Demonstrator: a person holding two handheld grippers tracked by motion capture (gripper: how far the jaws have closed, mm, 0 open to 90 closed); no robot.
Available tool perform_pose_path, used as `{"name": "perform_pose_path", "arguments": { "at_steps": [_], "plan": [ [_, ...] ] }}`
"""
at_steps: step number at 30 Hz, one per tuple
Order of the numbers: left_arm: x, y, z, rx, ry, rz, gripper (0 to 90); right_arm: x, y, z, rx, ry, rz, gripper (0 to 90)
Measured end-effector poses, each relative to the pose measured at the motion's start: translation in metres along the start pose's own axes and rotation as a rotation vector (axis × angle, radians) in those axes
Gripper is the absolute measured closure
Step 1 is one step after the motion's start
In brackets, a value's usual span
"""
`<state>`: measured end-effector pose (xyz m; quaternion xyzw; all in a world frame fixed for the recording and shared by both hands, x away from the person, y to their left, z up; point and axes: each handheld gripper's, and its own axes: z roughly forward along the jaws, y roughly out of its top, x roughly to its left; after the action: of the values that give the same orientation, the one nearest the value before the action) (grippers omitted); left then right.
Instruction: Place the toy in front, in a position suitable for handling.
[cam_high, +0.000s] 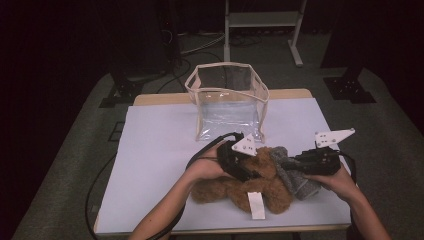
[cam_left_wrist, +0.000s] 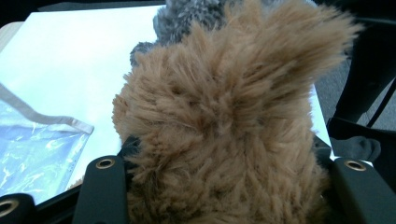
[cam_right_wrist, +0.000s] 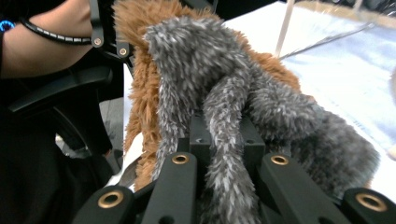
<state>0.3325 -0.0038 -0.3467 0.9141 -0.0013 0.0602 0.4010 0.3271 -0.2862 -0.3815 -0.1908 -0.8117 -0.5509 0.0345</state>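
Brown plush fills the lower middle of the high view, where a brown soft toy (cam_high: 240, 187) lies on the white table (cam_high: 155, 150) with a grey soft toy (cam_high: 295, 175) bunched against its right side and a white label (cam_high: 256, 205) trailing toward the bottom edge. The left gripper (cam_high: 250, 170) bites into the brown toy's upper end, while the right gripper (cam_high: 312, 162), at centre right, pinches the grey one; a clear bag (cam_high: 227, 100) with cream trim stands open just above them at the frame's centre, likely the place the toys are meant to go. From the left gripper view, tan fur swells up between the two black jaws at the bottom corners, which are clenched on that thick tuft, a wide hold suited to lifting the bulky toy; a corner of the bag (cam_left_wrist: 37, 144) shows at lower left and grey fur (cam_left_wrist: 187, 16) at the top. From the right gripper view, a thin grey limb (cam_right_wrist: 224, 154) runs down between the jaws, squeezed nearly together on it, with brown fur (cam_right_wrist: 140, 93) behind at upper left, so the two toys, touching, can apparently be pulled apart.
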Motion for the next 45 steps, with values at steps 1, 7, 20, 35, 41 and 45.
{"name": "perform_pose_path", "arguments": {
  "at_steps": [1, 7, 20, 35, 41, 45],
  "plan": [
    [0.0, -0.001, 0.001, 0.006, -0.007, 0.0, 37.8, 0.0, -0.001, 0.003, 0.01, 0.002, 0.0, 80.2],
    [-0.005, 0.0, 0.003, 0.078, 0.008, 0.009, 17.9, -0.002, -0.005, 0.012, 0.027, 0.006, 0.007, 80.2],
    [-0.01, 0.006, 0.022, 0.179, 0.032, 0.037, 0.0, 0.003, 0.002, 0.023, 0.08, -0.002, -0.031, 80.2],
    [-0.006, 0.01, 0.01, 0.072, 0.022, 0.041, 34.4, 0.0, -0.001, 0.005, 0.022, -0.025, -0.018, 80.1],
    [-0.004, 0.015, 0.005, 0.007, -0.008, 0.034, 34.2, 0.001, 0.0, -0.01, 0.022, -0.047, -0.025, 80.1],
    [-0.006, 0.02, 0.007, 0.005, -0.018, 0.051, 34.1, 0.002, -0.002, -0.014, 0.024, -0.049, -0.023, 80.0]
  ]
}}
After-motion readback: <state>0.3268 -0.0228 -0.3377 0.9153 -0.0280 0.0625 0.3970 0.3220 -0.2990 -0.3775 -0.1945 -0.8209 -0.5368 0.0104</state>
